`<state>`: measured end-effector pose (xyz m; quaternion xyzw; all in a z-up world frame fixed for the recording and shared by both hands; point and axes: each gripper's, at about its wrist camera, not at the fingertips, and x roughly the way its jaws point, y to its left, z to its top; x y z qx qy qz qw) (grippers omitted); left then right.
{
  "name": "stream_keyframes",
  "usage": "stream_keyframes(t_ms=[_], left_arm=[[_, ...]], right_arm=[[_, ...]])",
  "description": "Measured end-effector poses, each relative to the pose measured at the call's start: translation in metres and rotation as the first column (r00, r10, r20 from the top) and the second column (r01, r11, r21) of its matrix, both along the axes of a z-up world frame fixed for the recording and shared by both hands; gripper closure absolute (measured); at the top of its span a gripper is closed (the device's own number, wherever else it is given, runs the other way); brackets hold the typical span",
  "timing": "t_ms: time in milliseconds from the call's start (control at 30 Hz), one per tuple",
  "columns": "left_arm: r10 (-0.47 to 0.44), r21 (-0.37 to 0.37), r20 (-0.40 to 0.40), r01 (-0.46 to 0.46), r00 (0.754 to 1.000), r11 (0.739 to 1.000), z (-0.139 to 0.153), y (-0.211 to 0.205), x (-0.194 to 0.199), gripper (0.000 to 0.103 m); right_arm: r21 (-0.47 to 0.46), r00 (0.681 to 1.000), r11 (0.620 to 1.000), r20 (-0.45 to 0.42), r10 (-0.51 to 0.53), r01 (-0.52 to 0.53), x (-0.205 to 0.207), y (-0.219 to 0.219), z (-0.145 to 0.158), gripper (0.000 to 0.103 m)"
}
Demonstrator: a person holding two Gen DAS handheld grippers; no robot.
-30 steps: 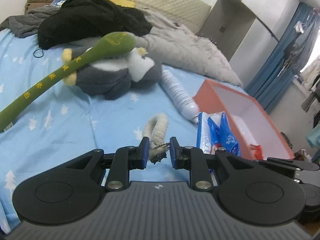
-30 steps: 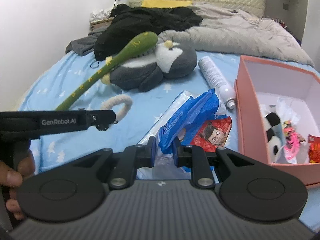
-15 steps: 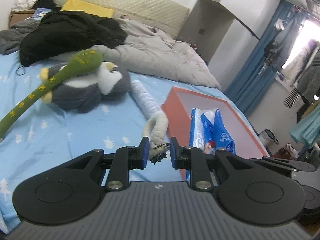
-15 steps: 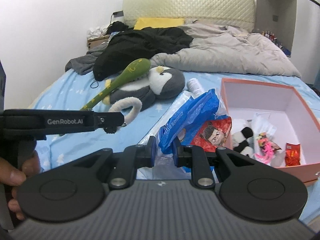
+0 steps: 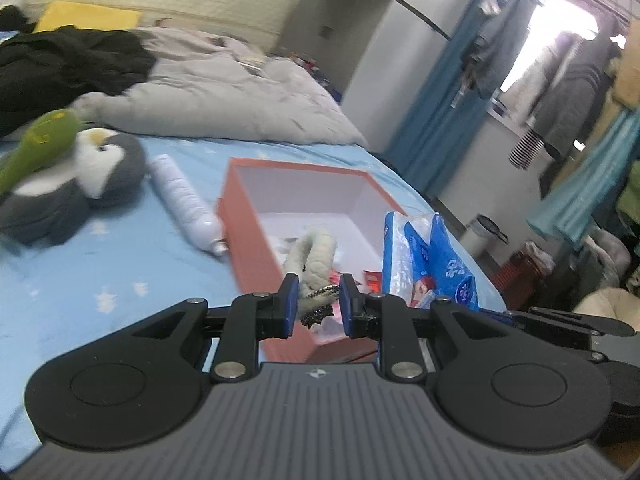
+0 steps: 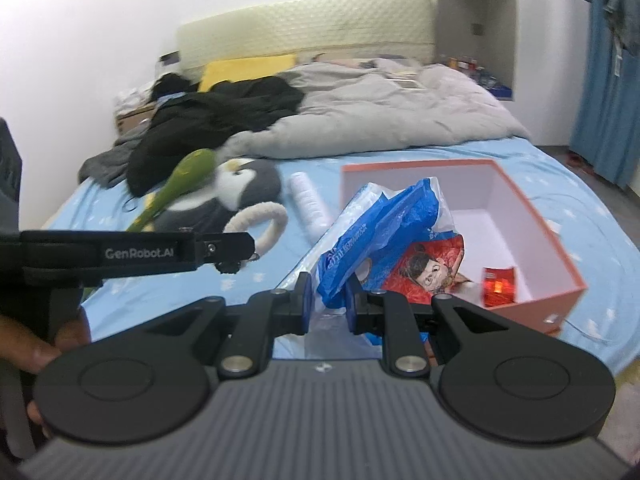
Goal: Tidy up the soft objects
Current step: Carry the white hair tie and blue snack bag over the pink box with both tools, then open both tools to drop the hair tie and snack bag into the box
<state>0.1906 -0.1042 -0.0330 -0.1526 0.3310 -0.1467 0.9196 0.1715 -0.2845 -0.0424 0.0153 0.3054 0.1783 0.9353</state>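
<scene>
Transport step: left gripper (image 5: 315, 300) fingers pinching fuzzy ring (image 5: 314, 254), right gripper (image 6: 327, 296) fingers pinching blue bag (image 6: 380, 224), both held over orange box (image 6: 532, 216); next needs lowering inside, then releasing.

Surface: bed (image 6: 192, 292), blue sheet with white tree print.
Far end: grey duvet (image 6: 384, 116), bunched; black garment (image 6: 216, 116) heaped to its left; yellow pillow (image 6: 244, 70) against the headboard.
Left of middle: grey-and-white penguin plush (image 5: 76, 184), green plush snake (image 6: 176, 184) lying across it.
Middle: white plastic bottle (image 5: 182, 204) on its side, just beside the box.
Right: orange open box (image 5: 248, 236) resting on the sheet.
</scene>
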Motion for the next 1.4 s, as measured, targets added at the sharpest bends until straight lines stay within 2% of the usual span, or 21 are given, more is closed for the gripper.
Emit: stream_keyframes(t_ms=[233, 567, 933, 1167, 1233, 1267, 1300, 1400], left_arm=[[-0.085, 0.020, -0.019, 0.086, 0.996, 0.996, -0.004, -0.038, 0.044, 0.077], [-0.133, 0.043, -0.049, 0.135, 0.990, 0.990, -0.022, -0.073, 0.128, 0.077], [-0.165, 0.078, -0.130, 0.176, 0.978, 0.981, -0.064, -0.100, 0.223, 0.077], [-0.164, 0.094, -0.168, 0.182, 0.972, 0.979, -0.092, -0.107, 0.267, 0.077], [-0.145, 0.102, -0.176, 0.164, 0.974, 0.981, -0.098, -0.107, 0.276, 0.071], [-0.128, 0.105, -0.188, 0.150, 0.974, 0.983, -0.102, -0.106, 0.280, 0.061], [-0.125, 0.104, -0.194, 0.147, 0.973, 0.984, -0.104, -0.105, 0.280, 0.057], [-0.126, 0.102, -0.197, 0.149, 0.972, 0.984, -0.107, -0.103, 0.282, 0.055]], right_arm=[[0.020, 0.996, 0.996, -0.025, -0.090, 0.090, 0.019, -0.034, -0.007, 0.082], [0.021, 0.991, 0.992, -0.053, -0.122, 0.123, 0.076, -0.060, -0.020, 0.082], [0.035, 0.978, 0.984, -0.119, -0.169, 0.174, 0.151, -0.090, -0.055, 0.082], [0.029, 0.969, 0.982, -0.168, -0.181, 0.188, 0.195, -0.099, -0.084, 0.082], [0.027, 0.967, 0.981, -0.178, -0.183, 0.191, 0.205, -0.100, -0.090, 0.081], [0.021, 0.964, 0.980, -0.183, -0.192, 0.199, 0.209, -0.100, -0.092, 0.081], [0.015, 0.962, 0.978, -0.187, -0.200, 0.207, 0.212, -0.101, -0.093, 0.081], [0.019, 0.956, 0.976, -0.202, -0.210, 0.219, 0.219, -0.105, -0.096, 0.077]])
